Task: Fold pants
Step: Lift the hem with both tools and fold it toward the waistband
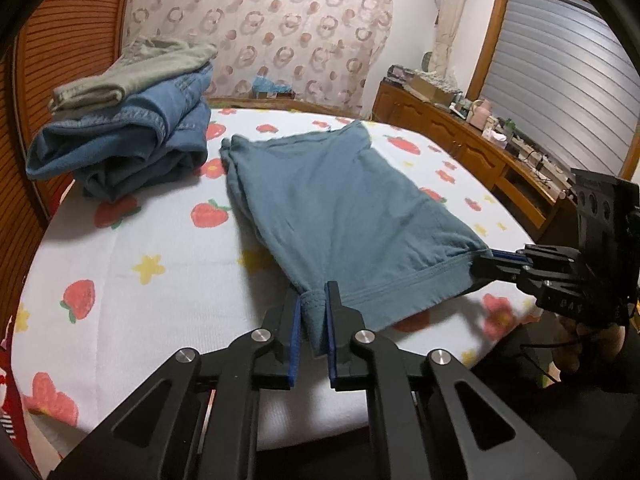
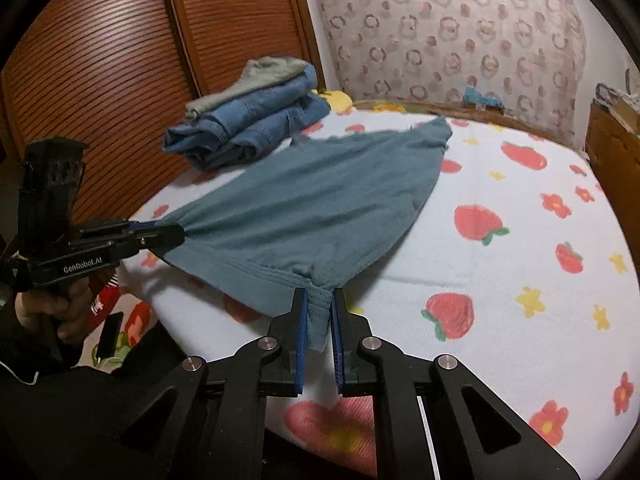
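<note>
Between each gripper's blue-padded fingers, a corner of the teal pants (image 1: 336,200) is pinched at the near hem.

Left gripper (image 1: 314,312) and right gripper (image 2: 320,312) both clench the fabric; beyond the fingertips the pants stretch flat over the strawberry-print bed (image 1: 140,248); farther ahead, left of the fingers, sits a stack of folded jeans (image 1: 128,144).

Slatted wooden doors (image 2: 100,60), patterned curtain (image 1: 260,20) (pink rings), sideboard (image 1: 460,132).

Black left gripper (image 2: 182,236) marked GenRobot.AI, blue-lined jaws, silver pivot screws, bare hand (image 2: 60,308), dark sleeve
</note>
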`<action>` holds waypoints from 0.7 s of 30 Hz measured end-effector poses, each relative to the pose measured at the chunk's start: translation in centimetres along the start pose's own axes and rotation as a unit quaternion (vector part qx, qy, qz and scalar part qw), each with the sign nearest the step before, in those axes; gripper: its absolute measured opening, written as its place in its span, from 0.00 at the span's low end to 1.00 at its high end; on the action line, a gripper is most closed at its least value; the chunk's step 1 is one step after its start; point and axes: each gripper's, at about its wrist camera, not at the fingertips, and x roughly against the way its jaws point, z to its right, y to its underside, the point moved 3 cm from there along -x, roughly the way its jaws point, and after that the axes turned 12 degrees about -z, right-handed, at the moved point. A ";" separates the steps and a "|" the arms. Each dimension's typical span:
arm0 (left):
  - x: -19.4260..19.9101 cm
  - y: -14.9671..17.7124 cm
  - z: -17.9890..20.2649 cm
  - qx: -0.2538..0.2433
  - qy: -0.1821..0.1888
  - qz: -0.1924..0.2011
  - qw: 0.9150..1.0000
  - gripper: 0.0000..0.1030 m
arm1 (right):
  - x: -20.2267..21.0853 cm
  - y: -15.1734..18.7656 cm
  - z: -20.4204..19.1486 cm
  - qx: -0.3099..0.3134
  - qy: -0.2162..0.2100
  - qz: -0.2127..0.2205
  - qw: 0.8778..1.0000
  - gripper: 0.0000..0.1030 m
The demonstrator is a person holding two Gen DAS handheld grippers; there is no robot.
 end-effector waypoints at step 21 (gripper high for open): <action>6.1 -2.8 2.8 -0.033 0.007 0.074 0.997 0.11 | 7.9 -0.2 -1.2 0.036 -0.001 0.083 0.996 0.10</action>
